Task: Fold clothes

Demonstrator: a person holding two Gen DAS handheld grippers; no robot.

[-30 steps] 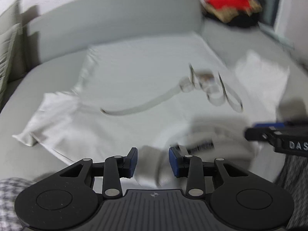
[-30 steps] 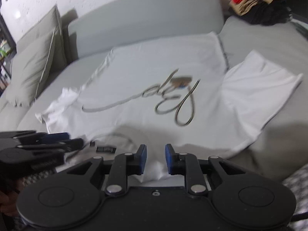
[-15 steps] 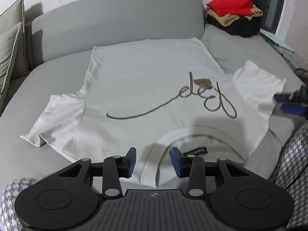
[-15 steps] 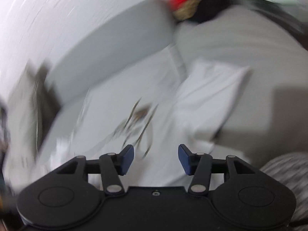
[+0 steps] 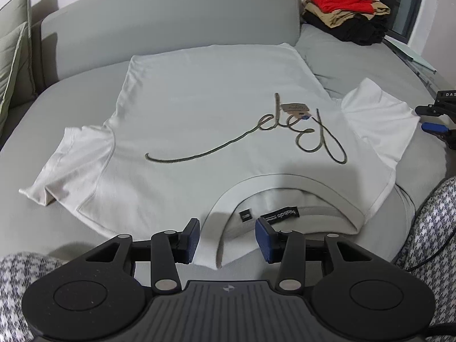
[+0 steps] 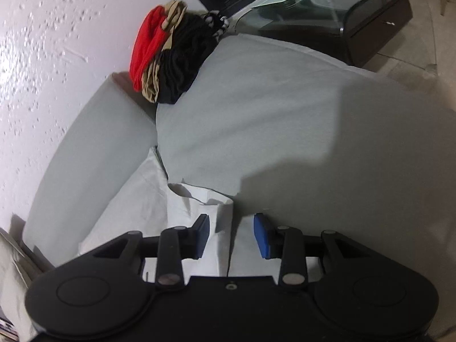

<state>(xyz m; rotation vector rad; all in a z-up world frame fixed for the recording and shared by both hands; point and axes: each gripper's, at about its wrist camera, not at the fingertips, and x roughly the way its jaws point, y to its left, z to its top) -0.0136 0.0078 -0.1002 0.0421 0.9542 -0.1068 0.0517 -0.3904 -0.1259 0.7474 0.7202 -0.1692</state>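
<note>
Left gripper sits at the near edge of the sofa, jaws apart, blue pads either side of the collar of the white t-shirt; nothing clamped. The t-shirt lies spread flat, front up, neck end near, hem far toward the backrest. Two small black labels show inside the neck opening. Cursive script lettering runs across the chest with a tan hang tag on it. Left sleeve is rumpled at its tip, right sleeve lies flat. Houndstooth fabric shows at the near corners.

Right gripper is at the right sleeve, jaws apart, sleeve edge standing up between the pads; cannot tell if a pad touches it. In the left view the right gripper shows just right of that sleeve.

Far right, a pile of folded clothes on the sofa: red on top, tan, then black. Far left, grey-green cushions. Beyond the sofa in the right view, a glass table and dark cabinet.
</note>
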